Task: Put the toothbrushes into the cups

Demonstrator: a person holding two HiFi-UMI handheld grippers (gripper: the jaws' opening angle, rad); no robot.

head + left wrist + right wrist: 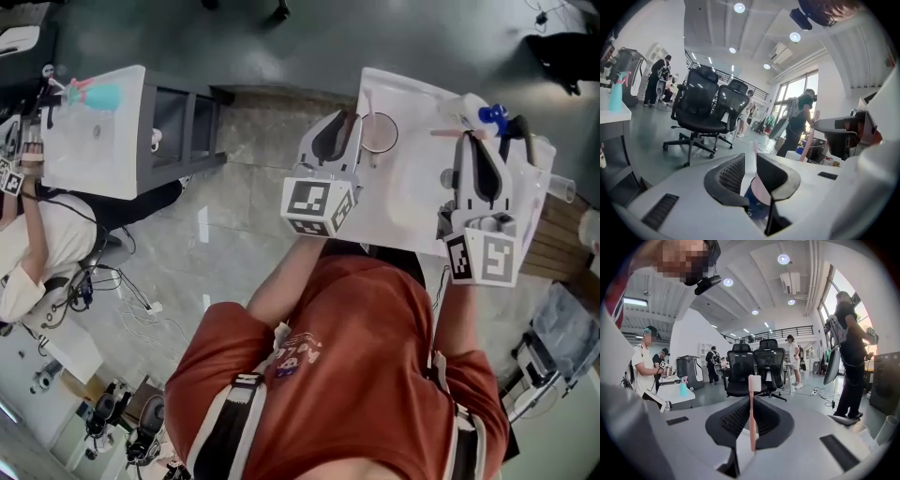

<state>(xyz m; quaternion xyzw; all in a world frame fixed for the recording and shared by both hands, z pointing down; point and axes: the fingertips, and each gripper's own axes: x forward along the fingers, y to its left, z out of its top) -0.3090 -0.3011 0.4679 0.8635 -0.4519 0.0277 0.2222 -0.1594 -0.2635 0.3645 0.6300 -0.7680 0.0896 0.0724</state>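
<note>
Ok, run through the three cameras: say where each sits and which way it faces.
Head view: on the person's head, facing steeply down at the white table; the orange shirt, left gripper and right gripper show.
Left gripper view: on the left gripper, facing along its jaws, shut on a white toothbrush, toward black office chairs.
Right gripper view: on the right gripper, facing along its jaws, shut on a pink toothbrush.
Shared: both gripper views show those chairs.
</note>
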